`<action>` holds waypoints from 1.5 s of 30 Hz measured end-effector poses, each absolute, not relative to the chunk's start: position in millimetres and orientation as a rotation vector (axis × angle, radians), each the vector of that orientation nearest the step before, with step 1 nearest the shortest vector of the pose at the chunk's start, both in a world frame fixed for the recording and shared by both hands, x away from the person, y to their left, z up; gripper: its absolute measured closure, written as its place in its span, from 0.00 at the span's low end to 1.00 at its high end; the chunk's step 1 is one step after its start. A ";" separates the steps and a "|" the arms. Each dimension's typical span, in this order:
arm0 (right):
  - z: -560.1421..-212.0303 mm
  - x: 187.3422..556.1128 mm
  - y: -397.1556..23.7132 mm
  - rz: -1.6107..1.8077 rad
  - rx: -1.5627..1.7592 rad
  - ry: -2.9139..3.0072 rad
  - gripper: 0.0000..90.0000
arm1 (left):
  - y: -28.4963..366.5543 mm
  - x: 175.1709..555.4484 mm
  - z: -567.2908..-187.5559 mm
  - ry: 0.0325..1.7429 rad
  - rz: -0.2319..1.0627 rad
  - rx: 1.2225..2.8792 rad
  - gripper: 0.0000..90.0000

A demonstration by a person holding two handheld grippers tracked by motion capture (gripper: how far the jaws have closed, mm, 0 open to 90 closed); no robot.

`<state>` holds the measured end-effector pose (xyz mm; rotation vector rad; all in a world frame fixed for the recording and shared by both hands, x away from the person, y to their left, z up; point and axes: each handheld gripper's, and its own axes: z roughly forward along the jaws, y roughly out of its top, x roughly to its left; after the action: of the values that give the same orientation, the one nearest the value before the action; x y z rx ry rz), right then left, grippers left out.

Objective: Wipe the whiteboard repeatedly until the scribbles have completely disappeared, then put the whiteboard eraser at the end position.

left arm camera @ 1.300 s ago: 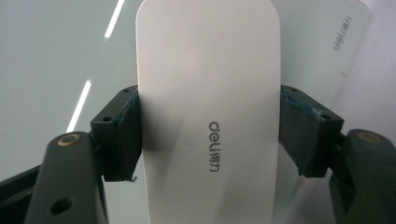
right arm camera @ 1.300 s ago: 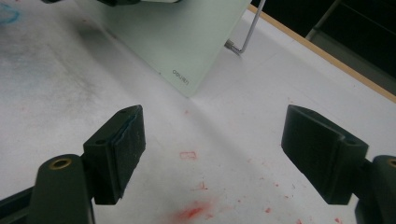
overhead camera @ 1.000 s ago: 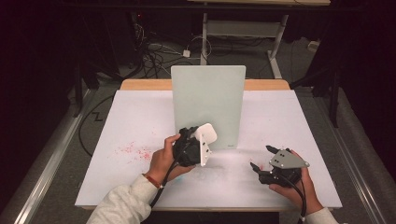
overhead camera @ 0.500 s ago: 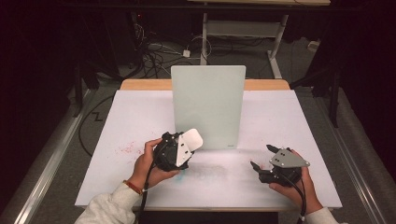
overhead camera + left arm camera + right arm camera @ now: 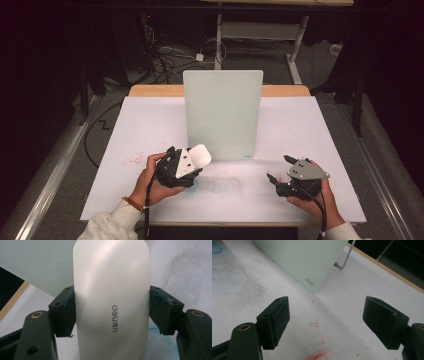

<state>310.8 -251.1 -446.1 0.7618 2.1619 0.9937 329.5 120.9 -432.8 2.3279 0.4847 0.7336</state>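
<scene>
A: Your left gripper (image 5: 192, 162)?
B: Its fingers clamp the white eraser (image 5: 111, 302) just above the counter (image 5: 150, 130), near the glass board (image 5: 222, 115).
A: Your right gripper (image 5: 325, 322)?
B: Fingers wide apart, holding nothing

I see a white table top (image 5: 150, 125) with a wooden strip (image 5: 155, 90) along its far edge. A pale green glass board (image 5: 223, 112) stands upright on it near the middle, propped by a thin wire stand (image 5: 345, 257) behind. Red marker smudges (image 5: 134, 160) mark the left part, a faint blue smear (image 5: 156, 340) and grey smudging (image 5: 225, 182) the near middle.
</scene>
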 end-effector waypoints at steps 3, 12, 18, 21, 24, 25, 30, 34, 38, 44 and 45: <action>-446.4 311.2 -251.4 1.003 0.760 2.167 0.25 | 123.9 328.6 -432.8 0.475 0.704 2.333 0.32; -447.3 311.4 -249.0 0.998 0.749 2.178 0.25 | 127.2 326.5 -430.6 0.392 0.609 2.370 0.32; -447.3 311.2 -248.2 1.001 0.747 2.177 0.25 | 117.9 327.6 -432.4 0.324 0.523 2.444 0.32; -448.2 310.6 -248.4 0.997 0.747 2.180 0.25 | 107.0 329.0 -435.7 0.271 0.481 2.491 0.32; -448.5 310.9 -248.9 0.994 0.745 2.182 0.25 | 93.6 332.5 -439.5 0.220 0.444 2.529 0.32; -448.4 310.6 -248.6 0.995 0.750 2.181 0.25 | 89.0 334.0 -440.7 0.203 0.433 2.536 0.32; -449.5 310.4 -246.1 0.985 0.733 2.192 0.25 | 67.7 342.3 -444.7 0.139 0.372 2.587 0.32; -450.6 310.7 -245.3 0.979 0.732 2.200 0.25 | 53.4 344.5 -445.6 0.071 0.338 2.625 0.32; -451.3 310.8 -245.2 0.974 0.732 2.201 0.25 | 40.1 344.7 -448.2 0.002 0.327 2.664 0.32; -452.0 311.1 -245.2 0.975 0.729 2.206 0.25 | 31.0 344.8 -450.4 0.013 0.345 2.651 0.31; -452.1 311.1 -245.3 0.975 0.728 2.206 0.25 | 31.8 344.4 -449.6 0.032 0.341 2.622 0.30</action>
<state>311.1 -245.3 -452.1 0.7280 2.2062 0.9745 344.4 31.8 -449.6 2.6222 0.0323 0.3409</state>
